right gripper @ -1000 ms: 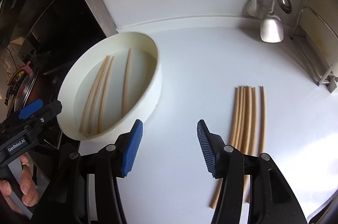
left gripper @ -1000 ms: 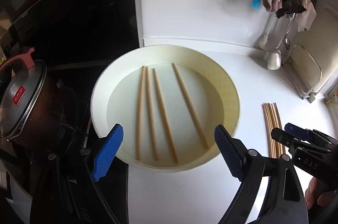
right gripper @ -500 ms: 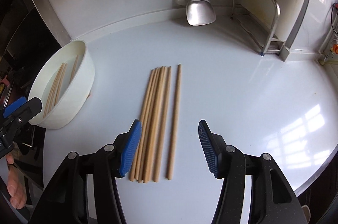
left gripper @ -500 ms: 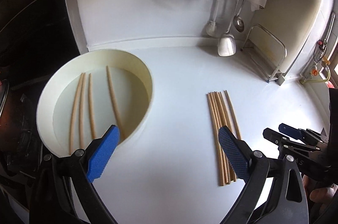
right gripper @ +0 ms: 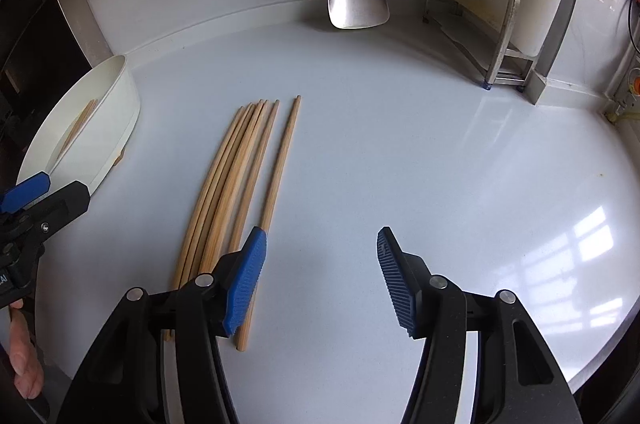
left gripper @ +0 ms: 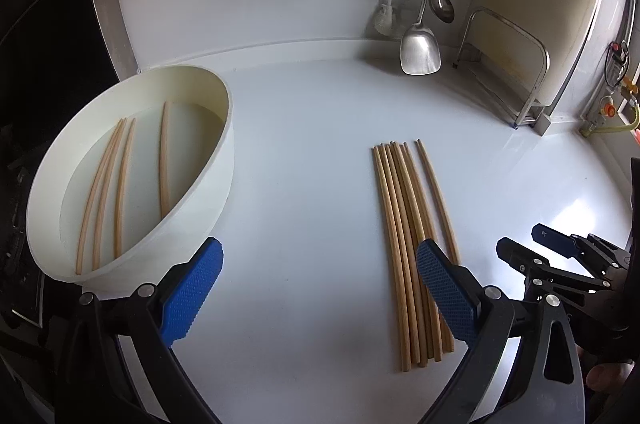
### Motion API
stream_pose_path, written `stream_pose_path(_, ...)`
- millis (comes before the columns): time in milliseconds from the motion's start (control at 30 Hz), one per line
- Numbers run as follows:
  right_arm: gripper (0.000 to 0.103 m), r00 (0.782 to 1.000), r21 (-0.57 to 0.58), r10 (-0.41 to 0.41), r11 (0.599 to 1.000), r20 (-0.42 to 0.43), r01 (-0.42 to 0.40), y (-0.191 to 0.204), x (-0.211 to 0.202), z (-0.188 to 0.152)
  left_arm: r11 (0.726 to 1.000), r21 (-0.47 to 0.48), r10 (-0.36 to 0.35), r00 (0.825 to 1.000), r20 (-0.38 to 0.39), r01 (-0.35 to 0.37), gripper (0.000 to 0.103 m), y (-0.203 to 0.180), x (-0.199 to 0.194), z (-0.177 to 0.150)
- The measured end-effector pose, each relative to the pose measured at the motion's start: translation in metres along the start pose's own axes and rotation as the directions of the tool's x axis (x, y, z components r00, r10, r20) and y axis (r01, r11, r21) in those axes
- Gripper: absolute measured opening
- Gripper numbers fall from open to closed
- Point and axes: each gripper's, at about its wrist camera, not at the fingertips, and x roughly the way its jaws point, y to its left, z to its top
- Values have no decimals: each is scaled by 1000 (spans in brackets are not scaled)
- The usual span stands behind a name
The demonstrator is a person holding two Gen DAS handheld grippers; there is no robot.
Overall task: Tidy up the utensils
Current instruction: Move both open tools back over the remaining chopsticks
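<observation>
Over the white counter (left gripper: 304, 152), both my grippers hang empty above the chopsticks.

My left gripper (left gripper: 320, 288) has just spread wide and my right gripper (right gripper: 320, 276) is easing apart, nothing between either; 4 chopsticks (left gripper: 120, 184) lie in the basin (left gripper: 224, 160), the bundle (right gripper: 236, 184) beside it. Risk I see: a pad clips the tight row and rolls sticks apart.
</observation>
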Motion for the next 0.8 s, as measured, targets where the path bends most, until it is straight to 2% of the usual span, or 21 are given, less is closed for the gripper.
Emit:
stream_pose_path(167, 58, 999, 1, 14, 1000, 33, -14, 1, 17, -3, 1000, 21, 16, 1000, 18, -17, 96, -6, 12, -13)
stream_pose_path(400, 58, 999, -7, 2, 1000, 32, -1, 8, 32, 2, 1000, -16, 15, 1000, -20, -16, 96, -1, 23, -20)
stream_pose_path(800, 58, 999, -53, -36, 998, 31, 37, 23, 47, 6, 999, -40, 16, 999, -42, -18, 96, 1, 30, -26)
